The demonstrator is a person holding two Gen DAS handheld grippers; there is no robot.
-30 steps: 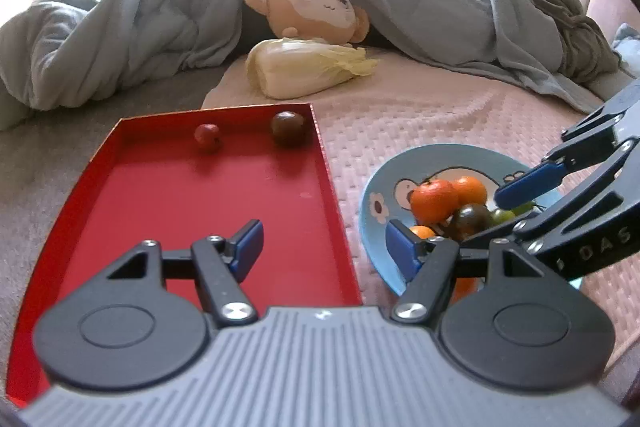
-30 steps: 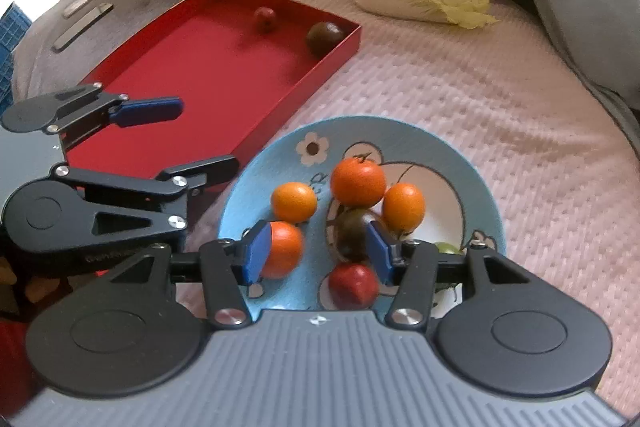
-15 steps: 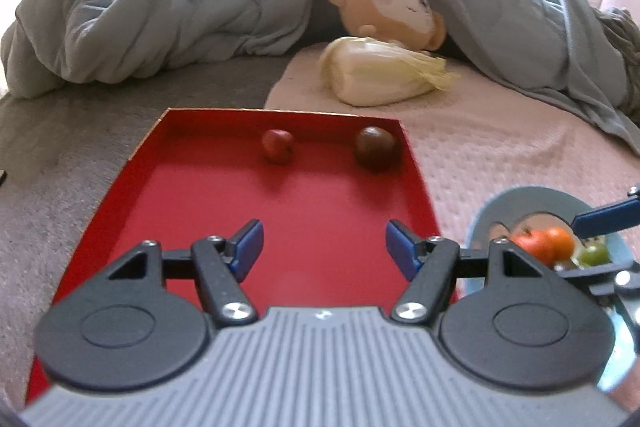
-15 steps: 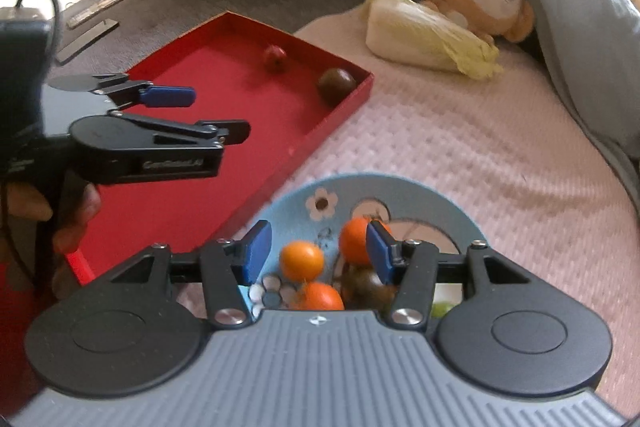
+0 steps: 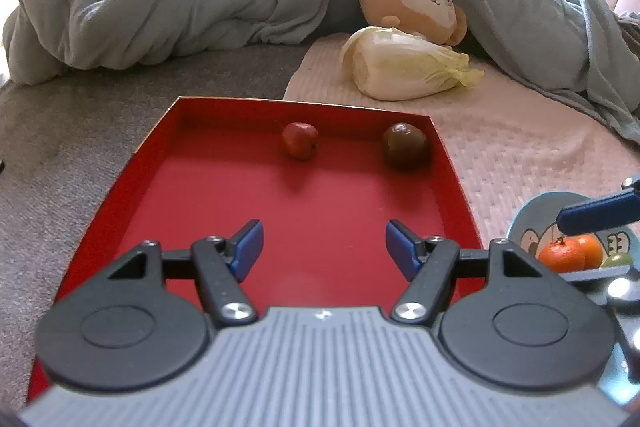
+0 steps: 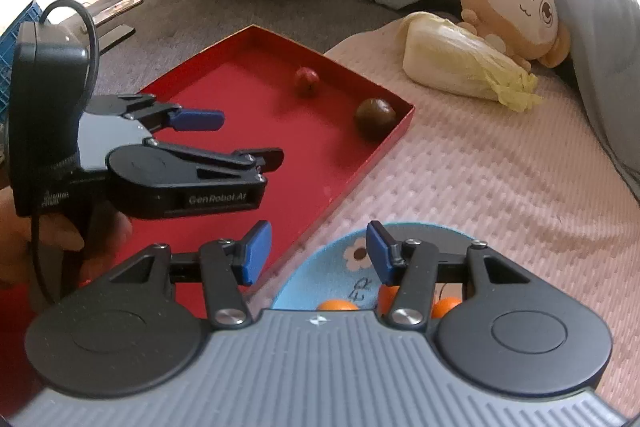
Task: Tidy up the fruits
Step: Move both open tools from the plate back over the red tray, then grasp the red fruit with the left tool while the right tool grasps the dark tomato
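Two pieces of fruit already lie in the shallow red rectangular tray (image 5: pixel 224 187): a small round red fruit (image 5: pixel 299 140) near the middle of its far wall and a darker brownish round fruit (image 5: pixel 405 146) in the far corner on the plate side, well apart from each other. The rest of the tray floor is bare.

More fruit waits on the round light-blue plate with a cartoon print (image 6: pixel 340 247), which sits on the bed just beside the tray's near corner. At least two orange mandarins (image 5: pixel 562 254) and a small green fruit (image 5: pixel 618 259) show there; other pieces may be hidden behind the gripper bodies. So the sorting looks begun but far from finished, if the tray is indeed the destination.

The left gripper (image 5: pixel 323 247) hangs over the near half of the tray, its fingers spread wide with nothing between them. The right gripper (image 6: pixel 318 254) hovers above the plate's near rim, fingers parted and empty, the oranges below and behind them.

Beyond lie a pale cabbage (image 6: pixel 464 67), a tan plush monkey (image 6: pixel 516 7) and a rumpled grey-blue duvet (image 5: pixel 180 7).
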